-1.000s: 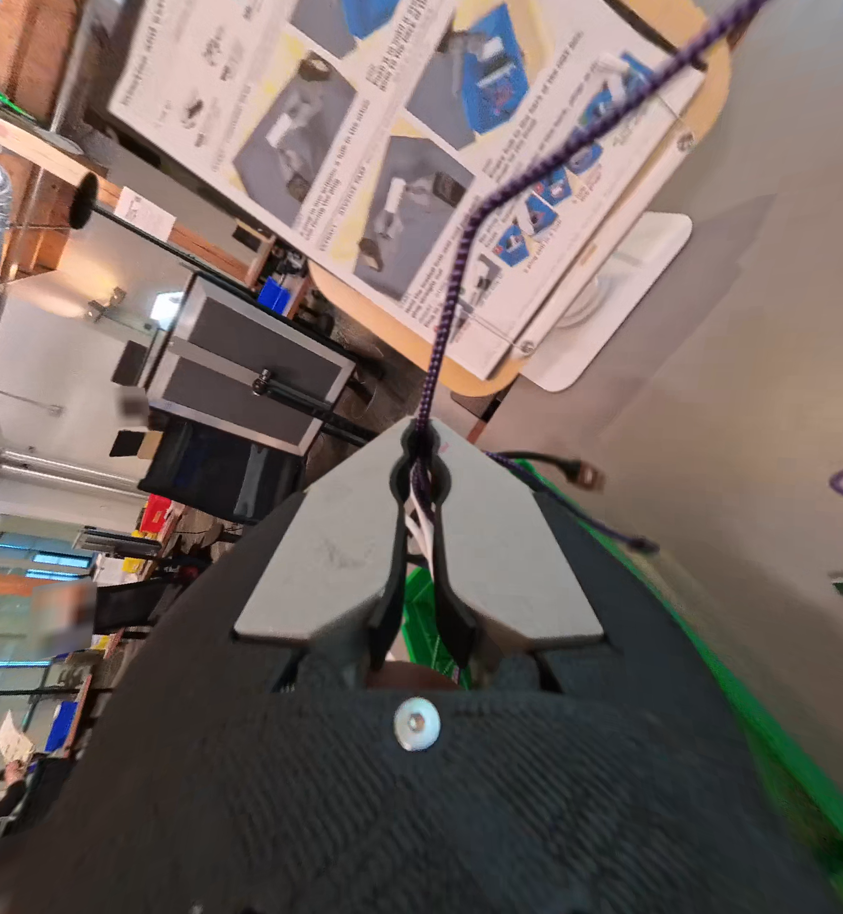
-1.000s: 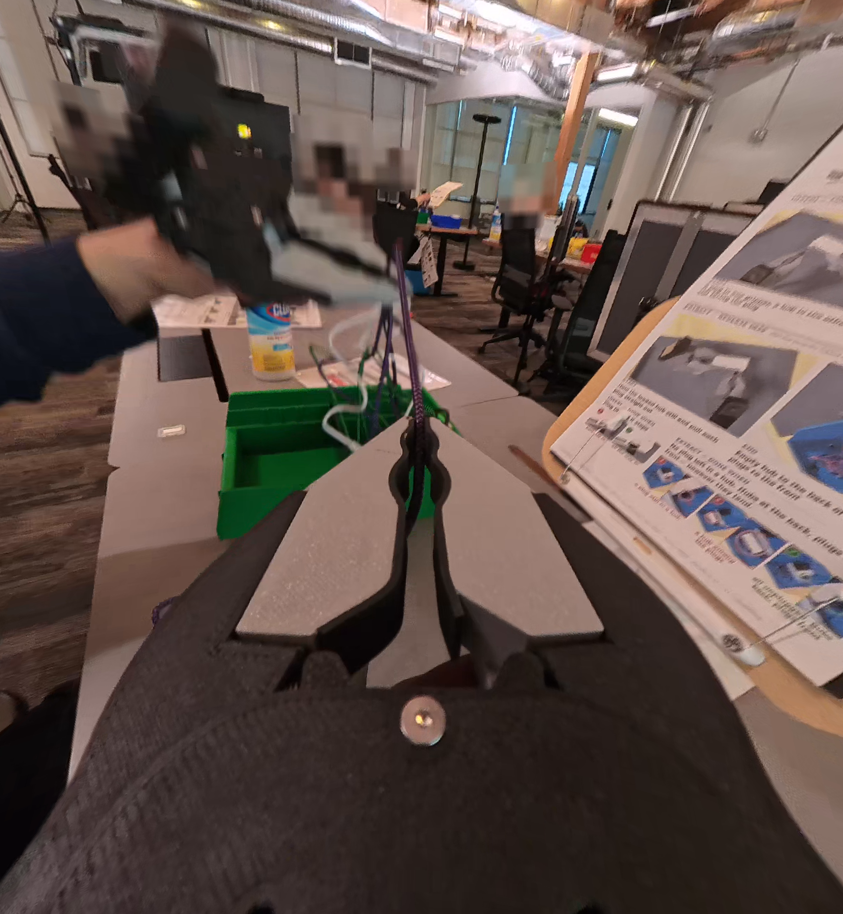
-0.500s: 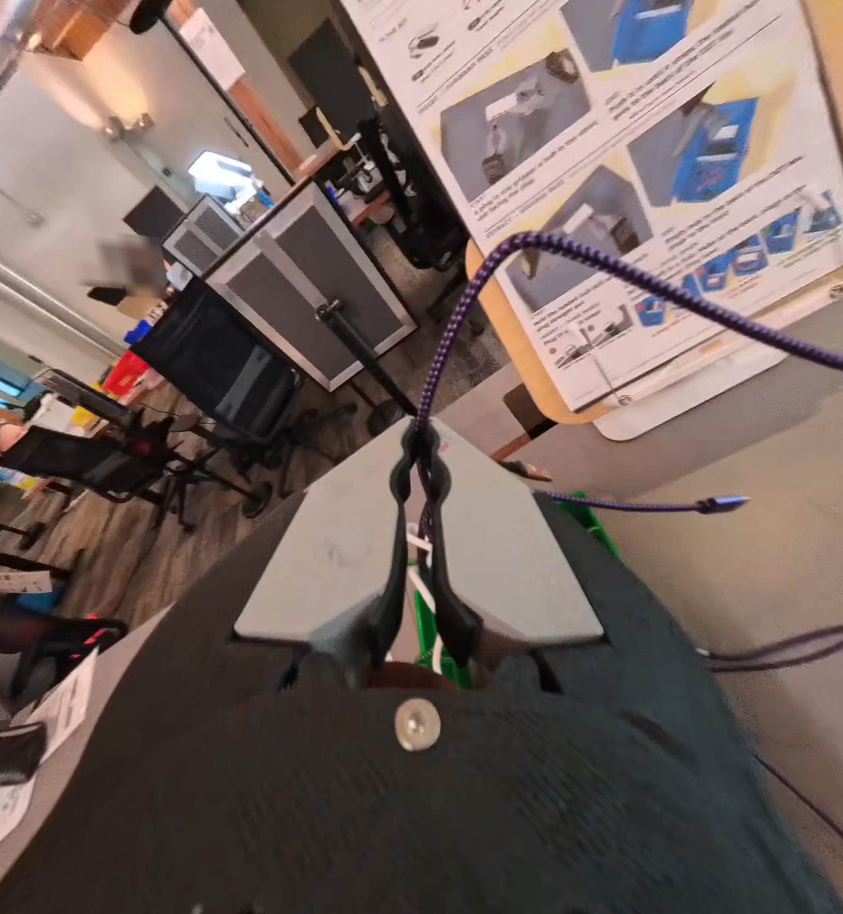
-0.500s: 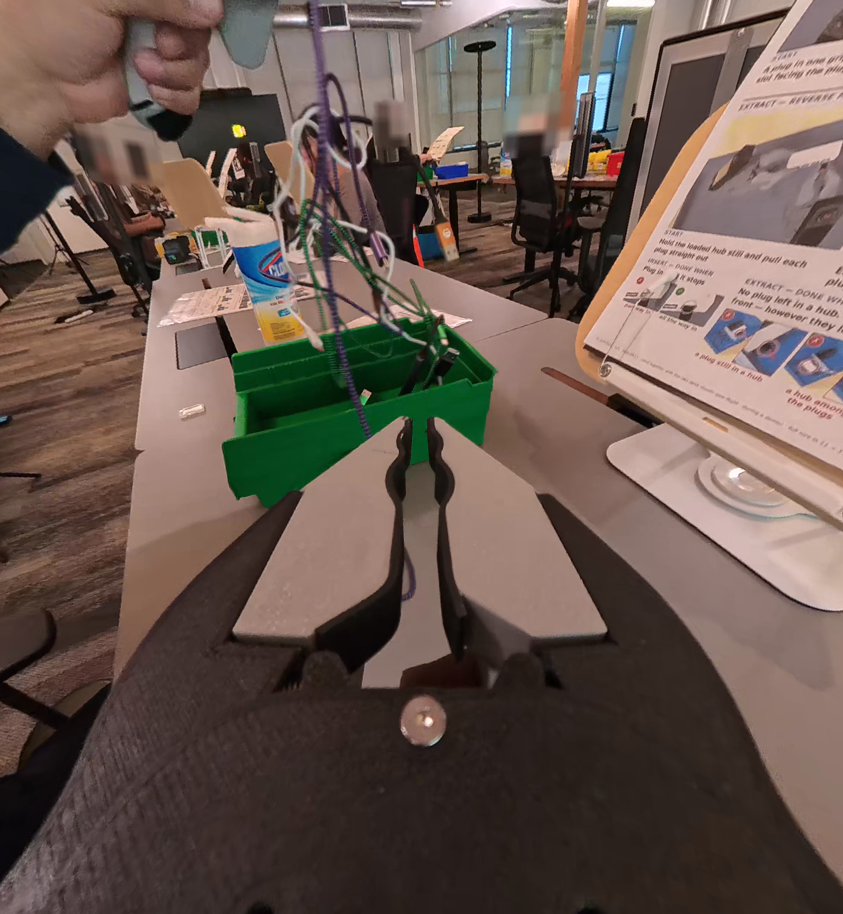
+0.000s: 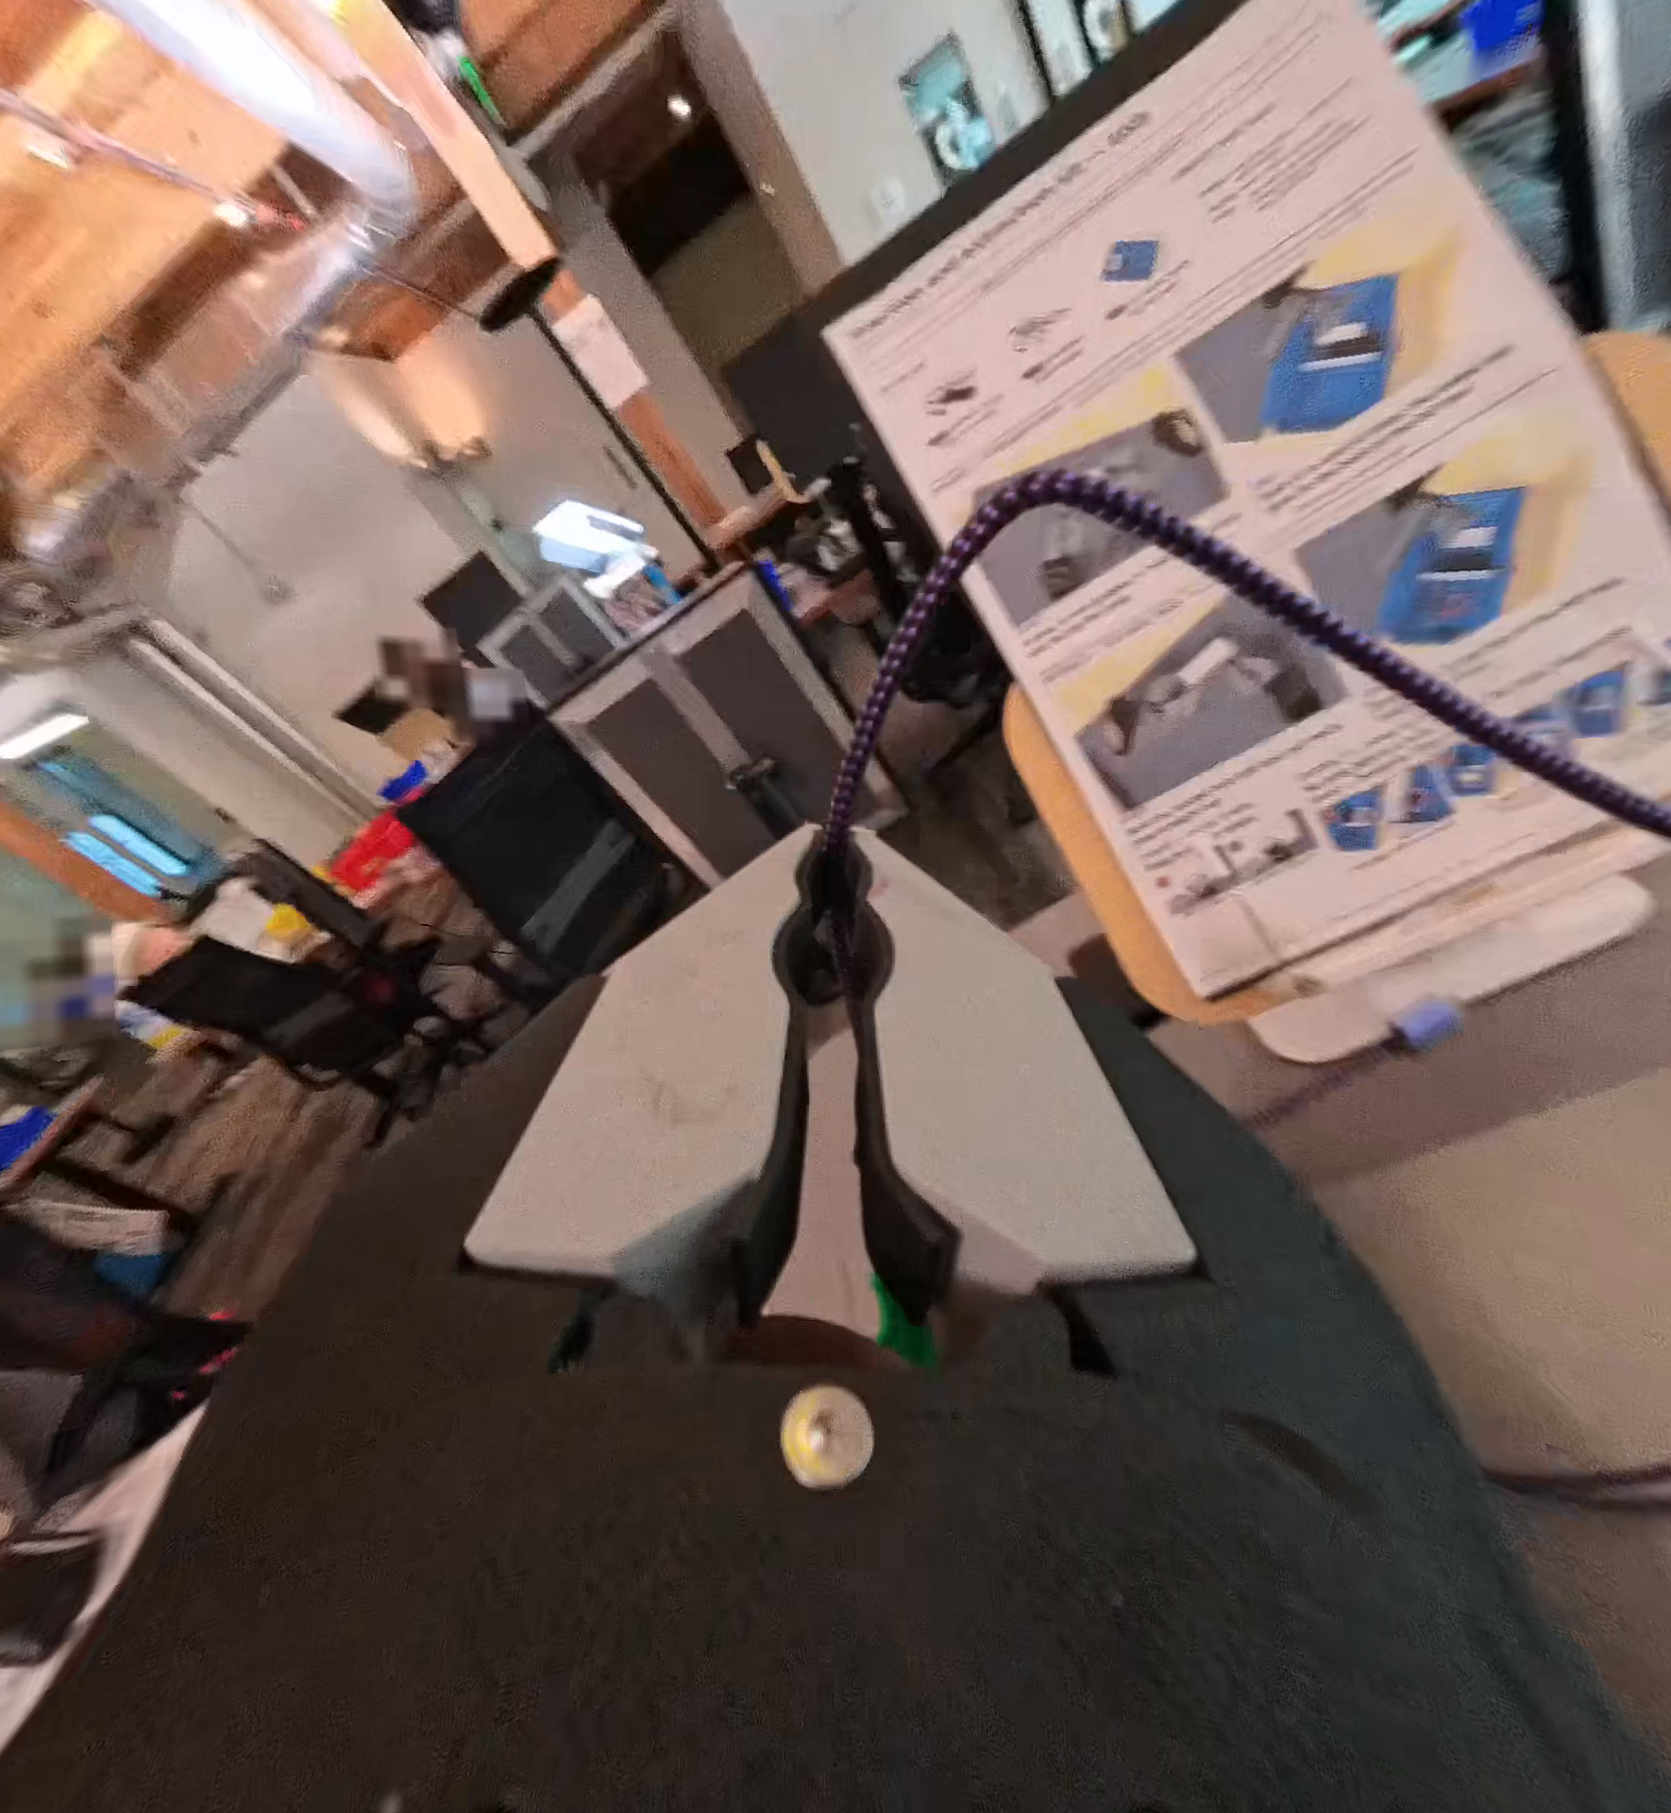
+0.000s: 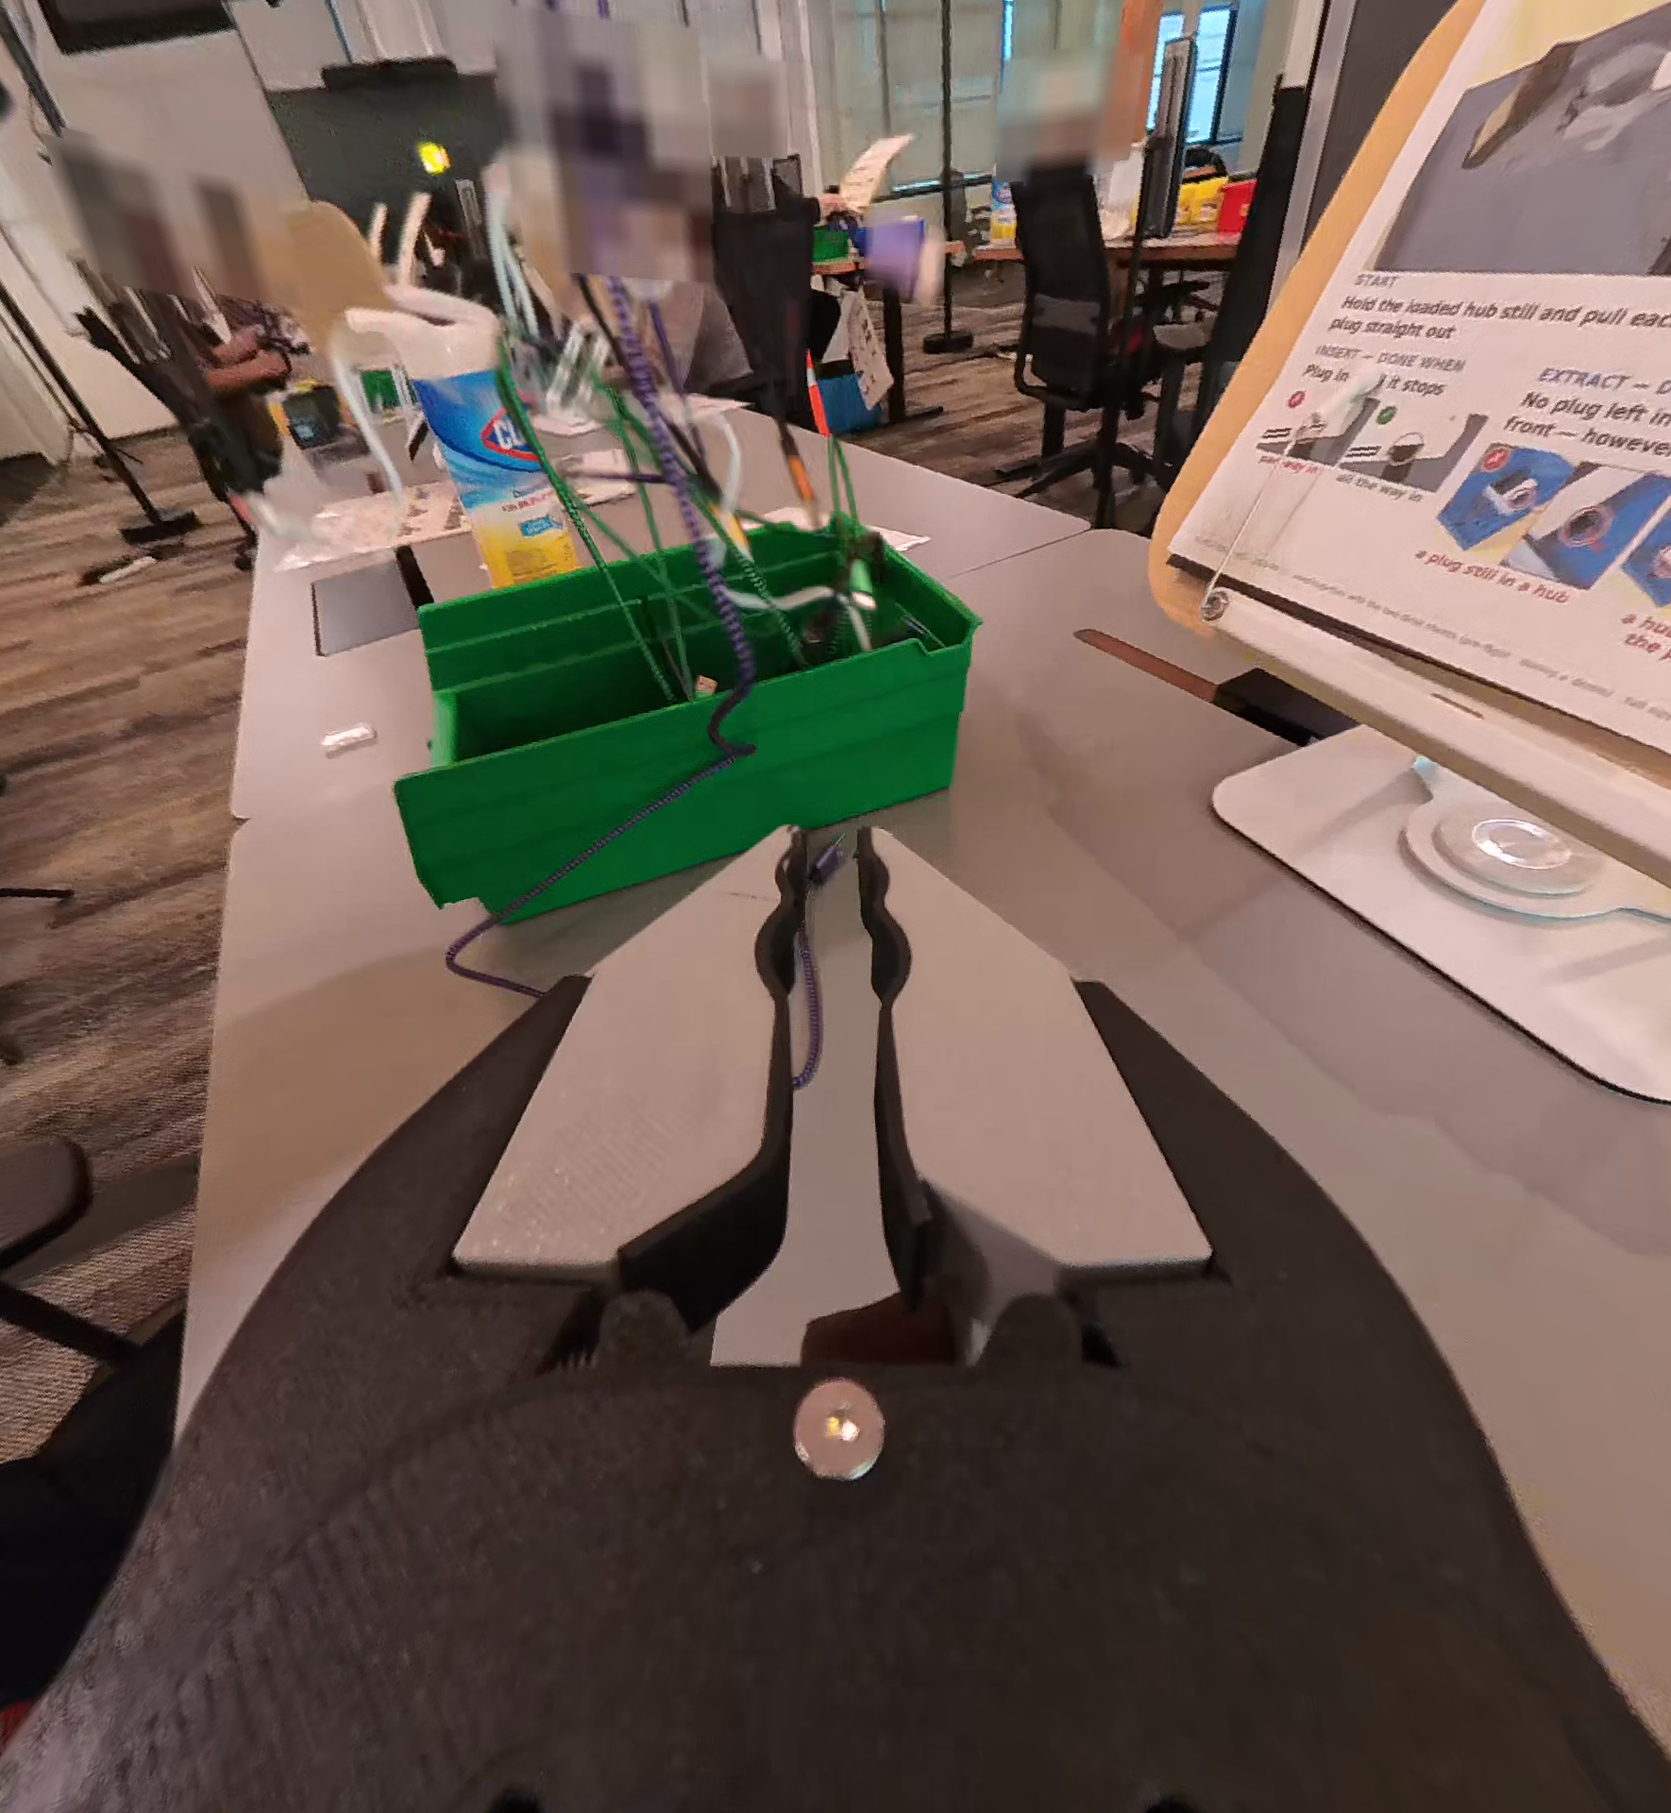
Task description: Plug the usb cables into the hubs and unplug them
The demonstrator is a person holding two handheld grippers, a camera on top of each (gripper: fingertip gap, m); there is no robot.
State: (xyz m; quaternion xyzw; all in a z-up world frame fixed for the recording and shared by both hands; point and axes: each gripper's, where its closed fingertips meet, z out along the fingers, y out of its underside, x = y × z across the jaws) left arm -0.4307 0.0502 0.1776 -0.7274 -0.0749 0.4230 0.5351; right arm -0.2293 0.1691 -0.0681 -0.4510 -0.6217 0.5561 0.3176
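A purple cable [image 5: 920, 628] is clamped at the tips of the left gripper [image 5: 834, 855], whose fingers are pressed together on it. From the tips the cable rises, arches over in front of an instruction board [image 5: 1234, 549] and runs off to the right edge of the left wrist view. A blurred plug [image 5: 1422, 1020] is seen near the board's white base.

The right gripper [image 6: 827, 846] is held just above the grey table [image 6: 1302, 1128], its fingers slightly parted and grasping nothing. A thin purple cable [image 6: 606, 834] is seen lying on the table below the gap between them, leading over the front wall of a green bin [image 6: 675, 785] just ahead. A tangle of green, white and purple cables [image 6: 655, 461] is lifted above the bin, blurred. A wipes canister [image 6: 503, 461] stands behind the bin.
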